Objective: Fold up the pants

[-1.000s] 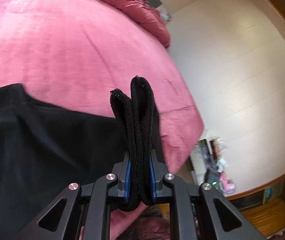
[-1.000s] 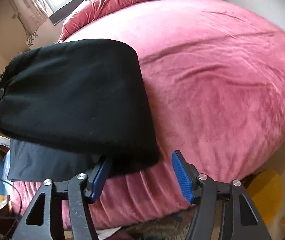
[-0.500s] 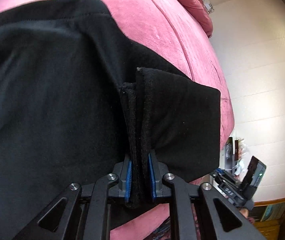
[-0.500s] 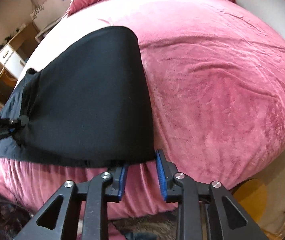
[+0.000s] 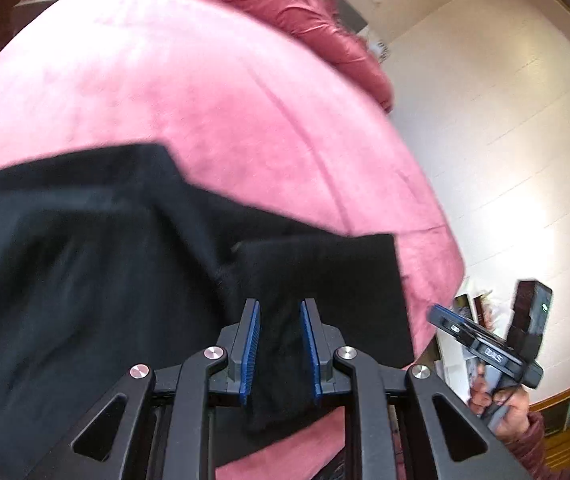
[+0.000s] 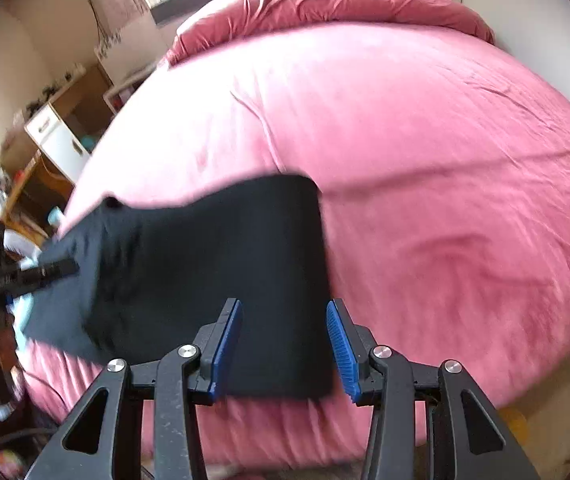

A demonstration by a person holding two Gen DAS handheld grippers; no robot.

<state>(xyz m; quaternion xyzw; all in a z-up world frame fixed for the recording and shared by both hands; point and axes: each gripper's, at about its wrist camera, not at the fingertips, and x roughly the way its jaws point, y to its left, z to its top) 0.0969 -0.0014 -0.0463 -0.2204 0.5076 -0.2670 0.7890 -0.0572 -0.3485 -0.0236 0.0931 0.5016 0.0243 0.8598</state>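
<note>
Fabric of the black pants (image 5: 281, 356) hangs between the left claw (image 5: 280, 350) as its jaws open; the right claw (image 6: 285, 344), also opening, hovers over the folded pants on the pink bed (image 6: 425, 140) beyond.

both wrist views look steeply down, close over the bed (image 5: 205, 100); both share the pants (image 6: 213, 264).

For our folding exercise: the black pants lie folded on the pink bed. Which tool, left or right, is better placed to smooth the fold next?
Probably the left tool: its jaws are opening with the black pants between them. The right tool, also opening, stands clear of the cloth.
</note>
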